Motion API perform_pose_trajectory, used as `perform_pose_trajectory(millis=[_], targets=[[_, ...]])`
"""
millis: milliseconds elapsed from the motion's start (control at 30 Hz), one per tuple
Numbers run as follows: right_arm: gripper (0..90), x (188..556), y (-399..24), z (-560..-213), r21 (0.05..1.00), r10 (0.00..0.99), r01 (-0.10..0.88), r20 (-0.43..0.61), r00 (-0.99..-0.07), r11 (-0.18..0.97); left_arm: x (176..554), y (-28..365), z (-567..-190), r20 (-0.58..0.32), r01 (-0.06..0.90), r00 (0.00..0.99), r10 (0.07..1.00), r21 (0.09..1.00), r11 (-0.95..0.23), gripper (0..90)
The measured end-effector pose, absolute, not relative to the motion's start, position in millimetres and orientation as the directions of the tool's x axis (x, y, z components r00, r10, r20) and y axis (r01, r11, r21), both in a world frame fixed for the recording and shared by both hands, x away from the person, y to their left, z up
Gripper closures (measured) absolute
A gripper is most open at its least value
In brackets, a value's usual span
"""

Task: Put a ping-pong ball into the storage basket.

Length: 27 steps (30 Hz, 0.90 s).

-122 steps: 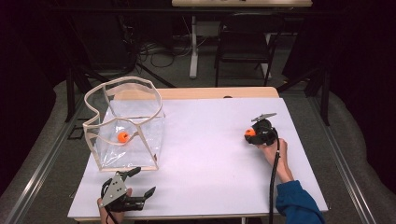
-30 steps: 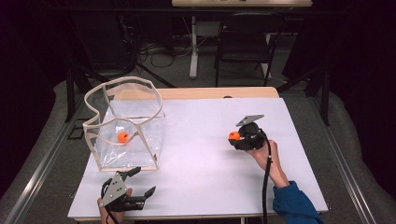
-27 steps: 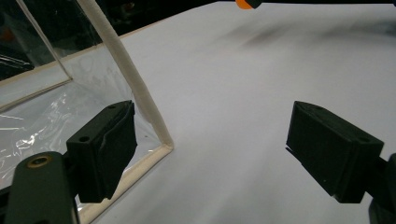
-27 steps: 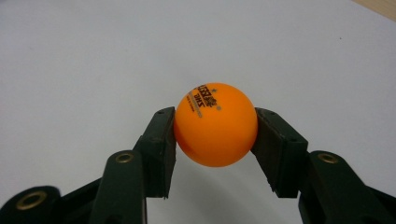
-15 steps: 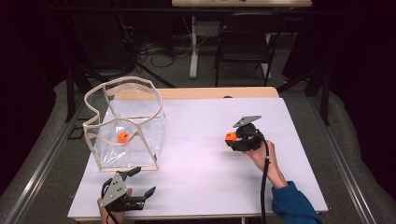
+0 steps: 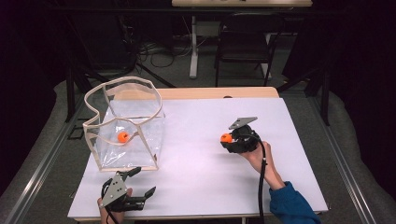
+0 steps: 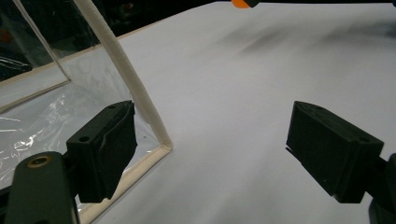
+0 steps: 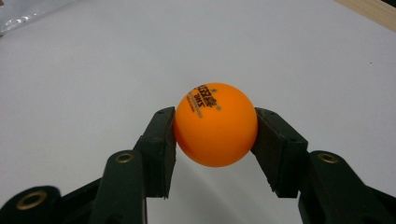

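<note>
High view: right tool pinches an orange ball above the white bench, right of centre. Well apart to the left stands a clear bag w/ a cream rim, mouth up; a second orange ball lies inside it. Left tool sits low at the bench's near edge, just in front of the bag, jaws spread, nothing between them. Judgement: step in hand = carrying the ball toward the bag, about mid-way. Next move calls for lifting over the rim and letting go above the opening; the rim looks floppy, so the left tool may need to steady it.

Left gripper view: left tool wide apart, empty. One pad sits just beside the bag's rim corner; can't tell if it touches. Bag wall is glare and creases, contents not readable here. An orange sliver at the top edge is prob. the carried ball, cut off.

Right gripper view: right tool w/ both pads pressed on the ball, which is centred, small printed logo up. Whether it hangs clear of the bench can't be judged. A scrap of clear film shows top left, mostly out of frame.
</note>
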State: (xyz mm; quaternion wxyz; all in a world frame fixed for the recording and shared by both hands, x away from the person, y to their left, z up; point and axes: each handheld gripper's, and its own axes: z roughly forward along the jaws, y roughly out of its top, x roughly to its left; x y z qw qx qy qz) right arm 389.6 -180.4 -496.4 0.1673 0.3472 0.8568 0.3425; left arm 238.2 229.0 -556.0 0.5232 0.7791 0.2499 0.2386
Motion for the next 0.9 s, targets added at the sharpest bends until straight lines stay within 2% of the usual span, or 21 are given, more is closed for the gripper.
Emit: perform_pose_trajectory(millis=[900], targets=[[50.9,381,-156,-499,0.709,0.659,0.439,-0.050,-0.751,0.553,238,228,-556,0.112,0.139,0.759,0.641,0.935,-0.327,15.9]])
